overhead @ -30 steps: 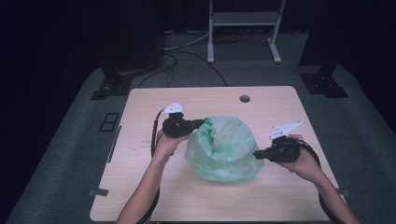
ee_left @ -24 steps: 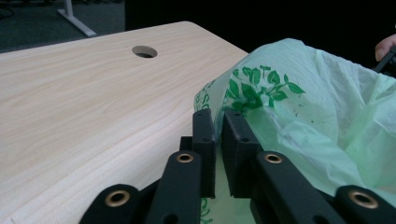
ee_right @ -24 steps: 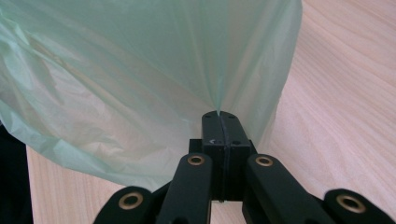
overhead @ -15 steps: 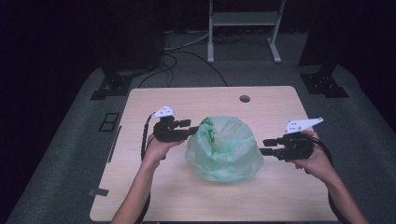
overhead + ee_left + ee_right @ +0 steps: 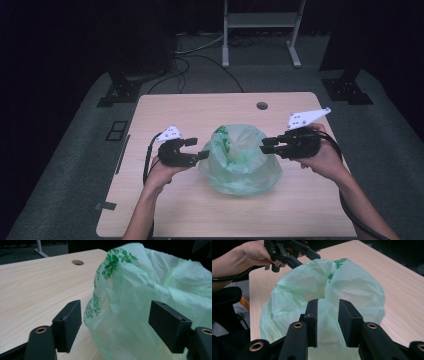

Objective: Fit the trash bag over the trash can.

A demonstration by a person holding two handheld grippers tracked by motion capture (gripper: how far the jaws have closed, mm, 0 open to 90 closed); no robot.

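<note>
At mid-table sits the green plastic bag [image 5: 242, 160] (mouth gaping); left gripper [image 5: 196, 149] has just been opening, jaws released beside it, while right gripper [image 5: 267, 145] has been closing, nothing gripped.

The surface [image 5: 190, 115] is light wood with a small round hole [image 5: 262, 105] near its far edge. Around the surface lies a grey floor [image 5: 75, 165]. Behind the surface, black cables [image 5: 200, 60] curl on the floor beside a white metal stand [image 5: 260, 30]. The room past the stand is very dark.
</note>
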